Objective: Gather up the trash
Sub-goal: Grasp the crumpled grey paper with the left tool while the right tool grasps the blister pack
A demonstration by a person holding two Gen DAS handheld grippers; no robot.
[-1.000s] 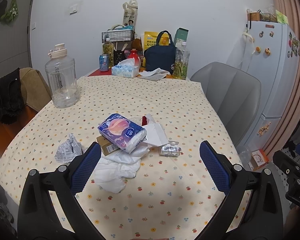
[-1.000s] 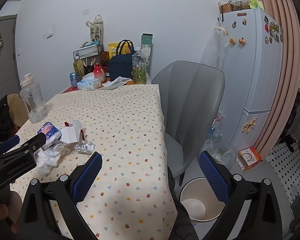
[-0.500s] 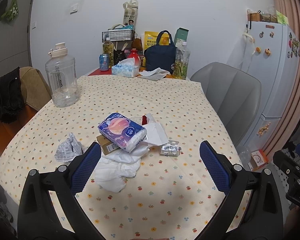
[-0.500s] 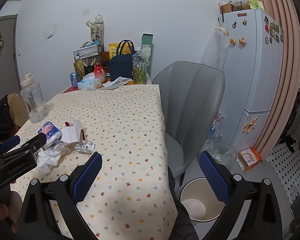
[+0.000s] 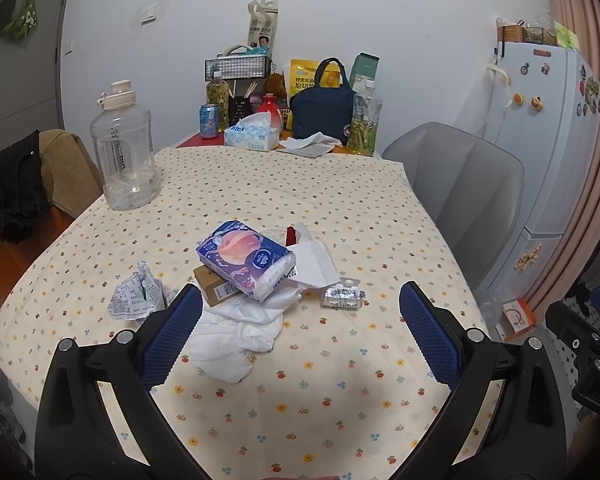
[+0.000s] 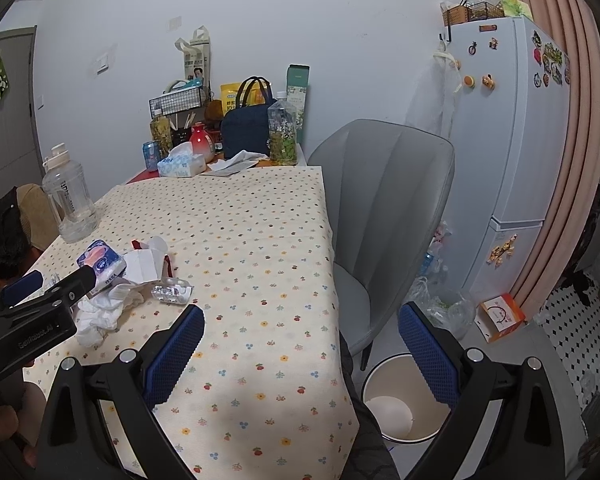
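Observation:
A heap of trash lies mid-table: a blue and pink tissue pack [image 5: 245, 259] on a small brown box [image 5: 215, 287], crumpled white tissue [image 5: 240, 332], white folded paper [image 5: 314, 262], a foil blister pack [image 5: 342, 297] and a crumpled printed paper [image 5: 138, 299]. My left gripper [image 5: 300, 334] is open and empty, just short of the heap. My right gripper [image 6: 300, 350] is open and empty over the table's right front edge. A white bin [image 6: 400, 394] stands on the floor below it. The heap also shows in the right wrist view [image 6: 124, 276], with the left gripper [image 6: 48, 292] beside it.
A large clear water jug [image 5: 124, 156] stands at the table's left. A tissue box [image 5: 252, 136], navy bag [image 5: 324, 114], bottles and a can crowd the far end. A grey chair [image 6: 384, 216] stands right of the table, a fridge [image 6: 512, 148] beyond it.
Both views have barely shifted. Nothing was taken hold of or let go.

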